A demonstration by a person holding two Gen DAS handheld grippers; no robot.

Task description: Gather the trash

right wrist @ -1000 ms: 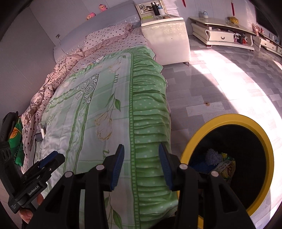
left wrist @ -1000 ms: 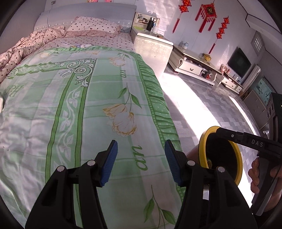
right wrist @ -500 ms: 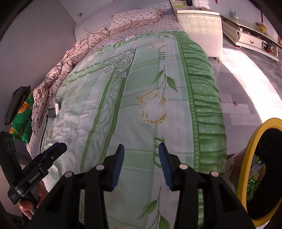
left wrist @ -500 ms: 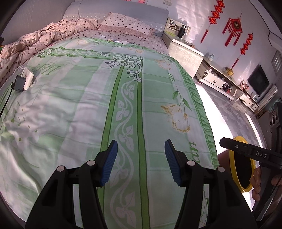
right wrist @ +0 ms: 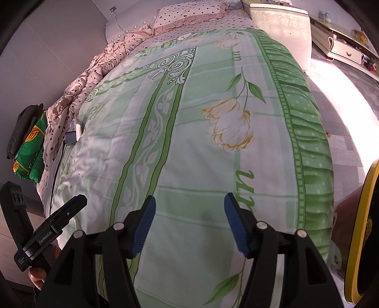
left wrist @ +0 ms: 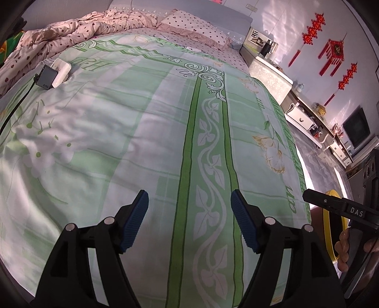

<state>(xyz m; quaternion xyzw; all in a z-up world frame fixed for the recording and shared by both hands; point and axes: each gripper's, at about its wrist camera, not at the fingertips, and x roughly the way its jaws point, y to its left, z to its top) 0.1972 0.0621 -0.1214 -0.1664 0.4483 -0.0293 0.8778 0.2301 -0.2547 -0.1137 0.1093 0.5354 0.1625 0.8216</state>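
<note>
My left gripper [left wrist: 189,222] is open and empty above the foot of a bed with a green flowered cover [left wrist: 146,132]. My right gripper [right wrist: 189,225] is open and empty over the same cover [right wrist: 194,151], nearer its right edge. The yellow-rimmed black trash bin [right wrist: 360,237] stands on the floor by the bed's right side; in the left wrist view only its rim [left wrist: 328,227] shows behind the right gripper's handle. No loose trash shows on the cover.
A white box and a dark charger with cable [left wrist: 53,73] lie at the bed's left, beside a rumpled pink dotted quilt [left wrist: 71,30]. A white nightstand [right wrist: 279,21] and low cabinets [left wrist: 308,120] line the tiled floor at right. A green package [right wrist: 30,147] lies left.
Both grippers have swung left from the bin and bed edge to over the middle of the bed. The bin has slid to the far right of both views. Both stayed open.
</note>
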